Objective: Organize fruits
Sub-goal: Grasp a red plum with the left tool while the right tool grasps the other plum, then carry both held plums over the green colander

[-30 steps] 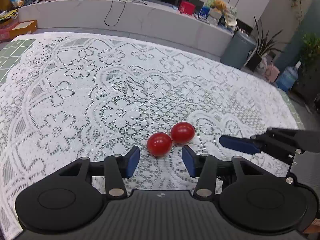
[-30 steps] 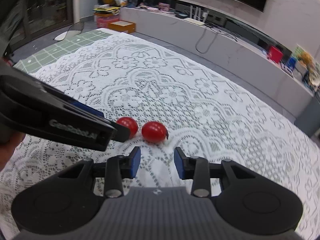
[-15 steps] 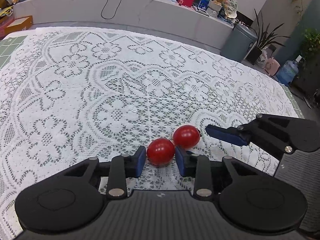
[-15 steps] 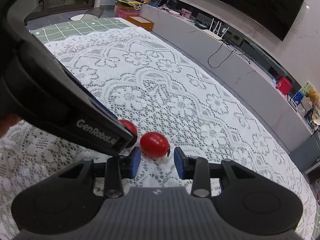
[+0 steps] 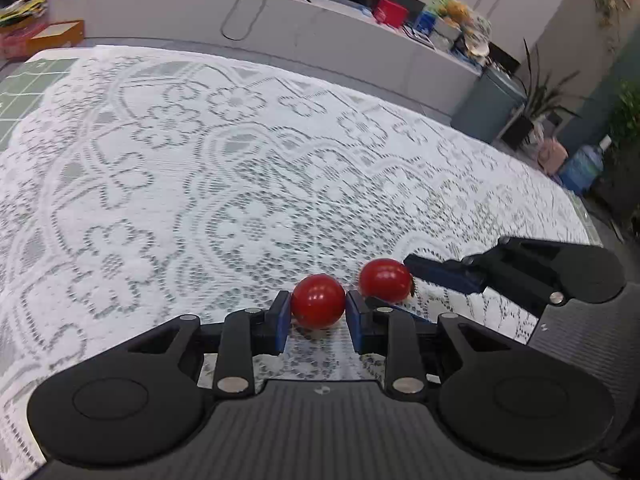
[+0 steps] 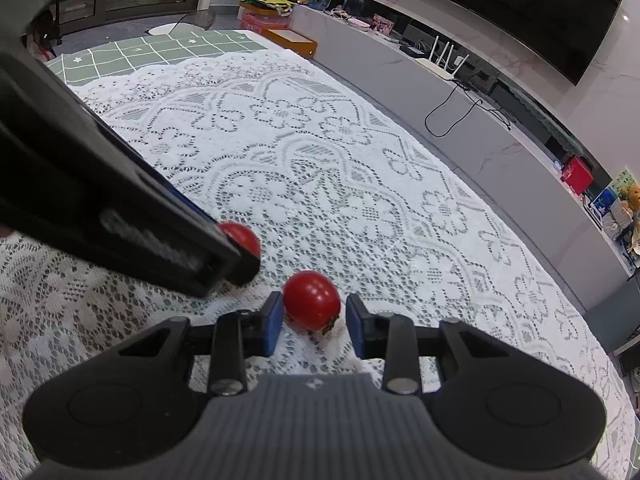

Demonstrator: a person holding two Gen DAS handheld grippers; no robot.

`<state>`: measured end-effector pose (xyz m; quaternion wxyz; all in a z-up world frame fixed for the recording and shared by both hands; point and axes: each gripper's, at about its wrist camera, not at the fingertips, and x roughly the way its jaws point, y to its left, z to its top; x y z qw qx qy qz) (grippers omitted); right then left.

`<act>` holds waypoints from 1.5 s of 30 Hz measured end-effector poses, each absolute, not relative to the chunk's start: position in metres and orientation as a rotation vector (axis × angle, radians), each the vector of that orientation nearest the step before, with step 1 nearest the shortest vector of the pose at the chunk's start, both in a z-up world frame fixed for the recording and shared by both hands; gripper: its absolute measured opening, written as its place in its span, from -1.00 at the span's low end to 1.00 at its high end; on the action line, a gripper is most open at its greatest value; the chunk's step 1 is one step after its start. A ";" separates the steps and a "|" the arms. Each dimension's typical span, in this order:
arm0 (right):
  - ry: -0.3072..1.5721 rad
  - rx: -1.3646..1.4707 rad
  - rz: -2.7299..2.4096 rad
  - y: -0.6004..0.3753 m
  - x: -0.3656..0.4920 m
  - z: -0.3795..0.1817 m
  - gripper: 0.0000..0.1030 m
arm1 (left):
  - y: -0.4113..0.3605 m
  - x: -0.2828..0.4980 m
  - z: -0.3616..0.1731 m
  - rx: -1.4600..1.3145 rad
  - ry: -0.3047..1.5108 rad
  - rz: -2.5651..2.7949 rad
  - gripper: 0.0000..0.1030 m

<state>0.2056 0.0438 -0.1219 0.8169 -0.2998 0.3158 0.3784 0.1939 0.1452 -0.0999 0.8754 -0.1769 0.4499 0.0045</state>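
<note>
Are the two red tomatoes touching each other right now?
Apart. The left wrist view shows white lace and the left tool's blue pad between the near tomato and the far tomato.

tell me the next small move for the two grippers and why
Probably lift both straight up together. The left gripper pinches one round red tomato, the right gripper brackets the other tomato, its far pad barely touching. Both fruits sit on the white lace tablecloth.

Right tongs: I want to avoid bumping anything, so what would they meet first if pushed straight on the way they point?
The tomato already sits between the right tongs. Pushed on, they would likely press into the lace cloth just beyond it, since they point downward.
</note>
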 end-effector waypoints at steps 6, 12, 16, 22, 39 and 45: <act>0.702 -0.602 0.788 0.047 0.211 -0.121 -0.46 | 0.155 0.184 -0.096 -0.396 0.930 0.039 -0.37; 0.745 -0.562 0.761 0.047 0.214 -0.118 -0.49 | 0.155 0.180 -0.093 -0.411 0.929 0.044 -0.37; 0.753 -0.547 0.746 0.044 0.209 -0.110 -0.49 | 0.154 0.176 -0.089 -0.408 0.925 0.046 -0.37; 0.795 -0.488 0.717 0.028 0.195 -0.096 -0.49 | 0.147 0.168 -0.082 -0.401 0.915 0.027 -0.37; 0.860 -0.310 0.605 -0.057 0.129 -0.058 -0.49 | 0.097 0.132 -0.056 -0.342 0.897 -0.091 -0.37; 0.851 -0.277 0.586 -0.081 0.105 -0.047 -0.49 | 0.076 0.122 -0.046 -0.317 0.895 -0.141 -0.37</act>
